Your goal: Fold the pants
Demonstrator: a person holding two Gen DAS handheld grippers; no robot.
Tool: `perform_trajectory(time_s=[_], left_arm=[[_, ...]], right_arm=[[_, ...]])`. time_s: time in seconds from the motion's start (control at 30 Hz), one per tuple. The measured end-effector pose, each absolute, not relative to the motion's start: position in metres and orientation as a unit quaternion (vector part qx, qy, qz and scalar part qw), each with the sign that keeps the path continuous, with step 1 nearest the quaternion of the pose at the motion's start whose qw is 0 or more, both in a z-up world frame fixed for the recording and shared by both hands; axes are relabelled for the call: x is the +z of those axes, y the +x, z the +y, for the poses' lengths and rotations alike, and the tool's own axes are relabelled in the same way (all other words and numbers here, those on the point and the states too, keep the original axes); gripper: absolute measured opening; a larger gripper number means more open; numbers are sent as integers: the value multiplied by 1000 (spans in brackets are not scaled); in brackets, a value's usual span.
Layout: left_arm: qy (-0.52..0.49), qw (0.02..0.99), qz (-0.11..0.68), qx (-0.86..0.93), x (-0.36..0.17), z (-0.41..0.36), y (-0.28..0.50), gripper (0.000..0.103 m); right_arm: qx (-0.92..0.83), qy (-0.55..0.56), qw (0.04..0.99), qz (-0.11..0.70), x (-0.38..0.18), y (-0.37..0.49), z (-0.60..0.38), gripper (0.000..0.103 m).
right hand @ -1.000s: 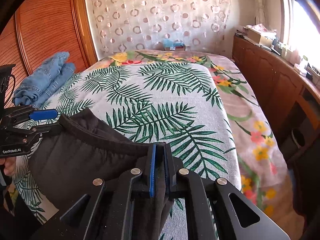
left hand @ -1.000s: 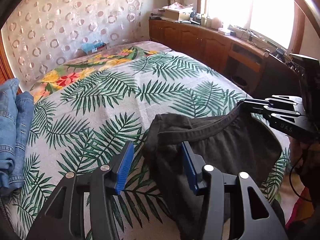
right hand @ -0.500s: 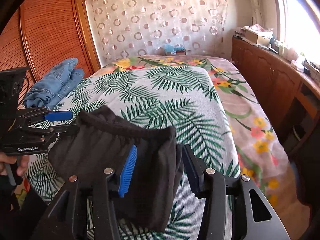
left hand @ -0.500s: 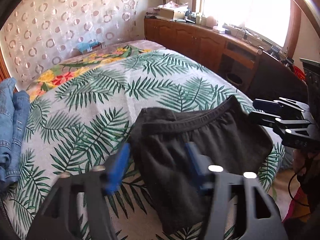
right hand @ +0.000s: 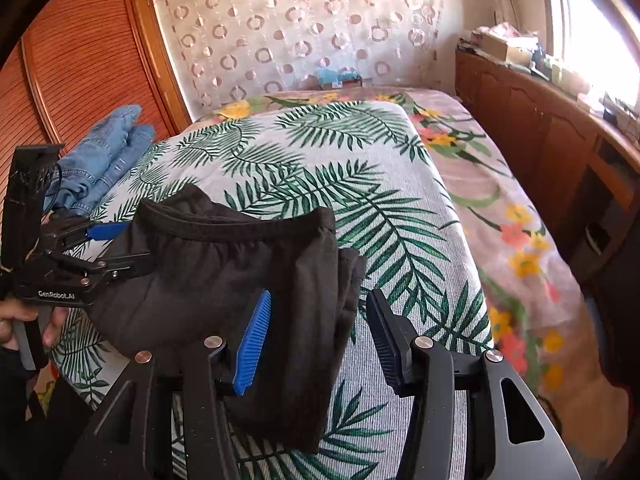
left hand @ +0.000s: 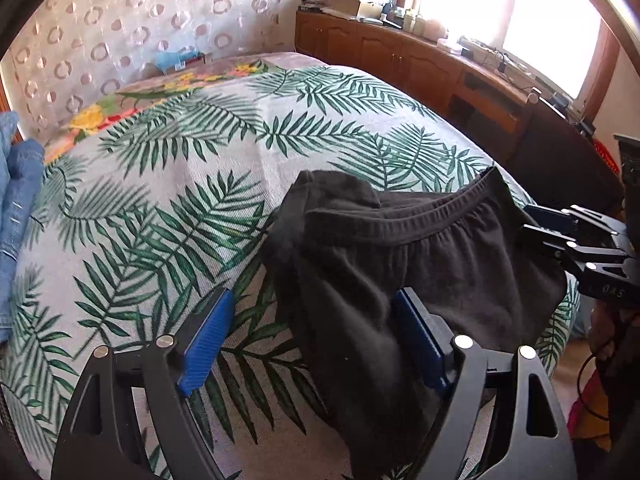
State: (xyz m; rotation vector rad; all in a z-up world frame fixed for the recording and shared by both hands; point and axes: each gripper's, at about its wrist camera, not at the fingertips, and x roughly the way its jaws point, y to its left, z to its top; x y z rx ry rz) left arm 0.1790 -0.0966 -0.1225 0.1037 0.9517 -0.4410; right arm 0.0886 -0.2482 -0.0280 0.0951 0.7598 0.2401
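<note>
— Where do we stand with the black soft-knit pants [left hand: 400,264]?

— They lie bunched at the near edge of the palm-leaf printed bedspread [left hand: 208,176], elastic waistband up. Our left gripper [left hand: 316,340] is spread wide, gripping nothing; our right gripper [right hand: 316,336] is likewise released, its jaws straddling one end of the cloth.

— What might go wrong?

— We judge the heap could slide off the edge, since part seems to overhang. Pinching several loose layers at once would drag the fold crooked. The folded blue denim jeans [right hand: 96,160] lie well apart.
</note>
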Motion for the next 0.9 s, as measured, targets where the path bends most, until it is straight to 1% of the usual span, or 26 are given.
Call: perform_trajectory(time_s=[0.17,0.23,0.33,0.6,0.63,0.7,0.77,0.83,0.9], left_arm=[[60,866,449,-213,-124,-99,180,84],[65,870,440,-212,-125,-101,178,87],[69,871,436,-215,-126,-101,178,88],[72,870,436,-219,-126,-100,179,88],[72,870,436,-219,-126,-100,179,88],[71,870,436,-220,-126,-100,179,88],[69,869,437,-223,-125,-99,180,88],[61,867,440,-226,-124,-97,182,88],[47,865,445,-227,-123,-94,186,88]], right_arm=[[120,46,917,378,-30,95,-248,51],[120,44,917,378,-31,97,-247,51],[122,44,916,380,-30,101,-247,51],[124,49,916,379,-31,109,-249,51],[125,50,916,379,-31,110,-249,50],[129,48,916,378,-32,110,-246,41],[130,46,916,377,-32,109,-244,37],[135,51,915,377,-33,108,-246,28],[141,58,914,375,-33,109,-247,24]])
